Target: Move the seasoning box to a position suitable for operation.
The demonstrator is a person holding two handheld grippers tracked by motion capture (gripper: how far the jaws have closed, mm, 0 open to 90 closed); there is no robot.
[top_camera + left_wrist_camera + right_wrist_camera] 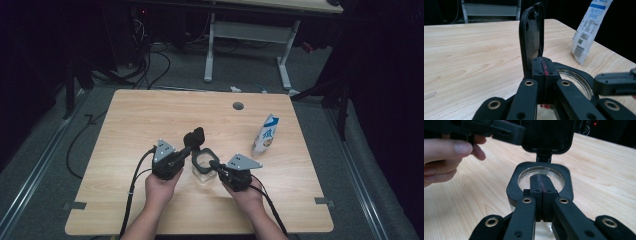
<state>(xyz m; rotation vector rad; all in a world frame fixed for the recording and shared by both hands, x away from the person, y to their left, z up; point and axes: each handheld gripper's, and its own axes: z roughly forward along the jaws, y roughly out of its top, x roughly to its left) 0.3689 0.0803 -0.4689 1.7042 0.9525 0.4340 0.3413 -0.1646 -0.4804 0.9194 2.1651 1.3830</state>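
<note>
A clear container with a black square rim stands on the table near the front middle. Its black hinged lid stands open and upright. My left gripper is shut, with its tip against the lower side of the lid; I cannot tell whether it pinches the lid. My right gripper is shut too, and its closed jaws lie across the near rim with the tip over the opening. The right gripper view also shows the left gripper reaching the lid's edge.
A white and blue pouch stands upright to the right of the container. A round grommet hole sits near the wooden table's far edge. A hand holds the left gripper. Cables trail off the table's front.
</note>
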